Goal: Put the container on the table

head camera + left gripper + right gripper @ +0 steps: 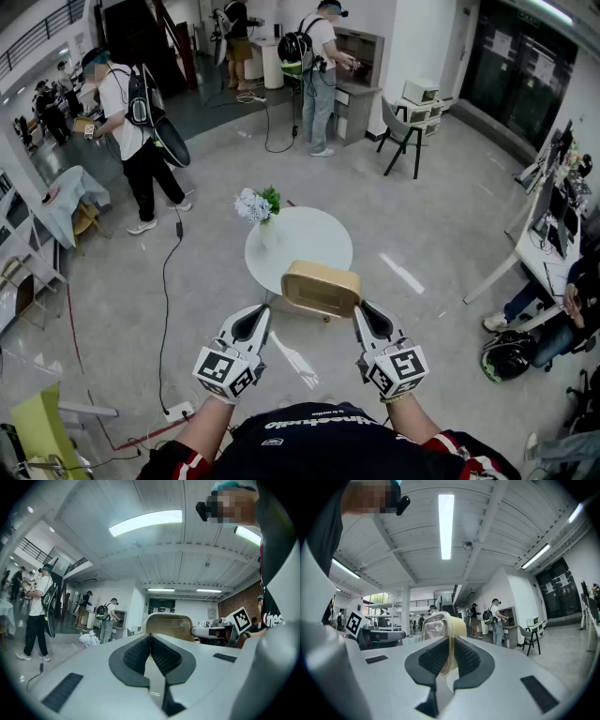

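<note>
Two grippers reach forward side by side at a level angle. The right gripper (362, 311) pinches the near right wall of the container (321, 288). Its own view shows the dark ribbed pads closed on the pale, translucent wall (440, 623), which rises between the jaws. The left gripper (260, 313) sits just beside the container's left end. Its jaws are pressed together with nothing between them, and the container (169, 626) shows beyond the tips and slightly to their right.

The container is beige with rounded corners and is held in the air. From the head view it overlaps the near edge of the round white table (305, 234). Flowers (256, 203) stand at the table's far left edge, well clear of the container. Several people stand in the background.
</note>
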### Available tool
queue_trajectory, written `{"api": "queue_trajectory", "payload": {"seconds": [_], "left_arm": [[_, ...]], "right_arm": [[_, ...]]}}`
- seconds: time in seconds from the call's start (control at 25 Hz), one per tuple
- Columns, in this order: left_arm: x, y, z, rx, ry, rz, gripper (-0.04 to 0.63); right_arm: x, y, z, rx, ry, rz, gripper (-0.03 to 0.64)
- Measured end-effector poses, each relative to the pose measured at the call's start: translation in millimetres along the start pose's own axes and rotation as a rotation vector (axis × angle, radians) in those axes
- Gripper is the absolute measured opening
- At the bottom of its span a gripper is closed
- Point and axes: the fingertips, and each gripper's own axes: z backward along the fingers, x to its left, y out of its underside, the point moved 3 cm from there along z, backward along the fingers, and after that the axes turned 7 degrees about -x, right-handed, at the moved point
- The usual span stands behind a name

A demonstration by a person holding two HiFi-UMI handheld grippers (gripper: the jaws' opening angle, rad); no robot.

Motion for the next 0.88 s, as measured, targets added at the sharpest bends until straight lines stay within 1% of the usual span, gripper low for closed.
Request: {"api": "queue_trajectory", "payload": {"seconds": [0.36,0.88], "left_arm": [[-9.9,8.5,-3.4,0.0,0.005,0.001,0.025],[-5.7,8.3,-2.1,-0.005,0.007,0.011,0.025]], "right_arm": [[-6.5,3.9,8.5,0.0,-0.003,0.0,0.049],[-5.9,7.0,5.8,-0.009,0.014,-0.053,0.048]]}}
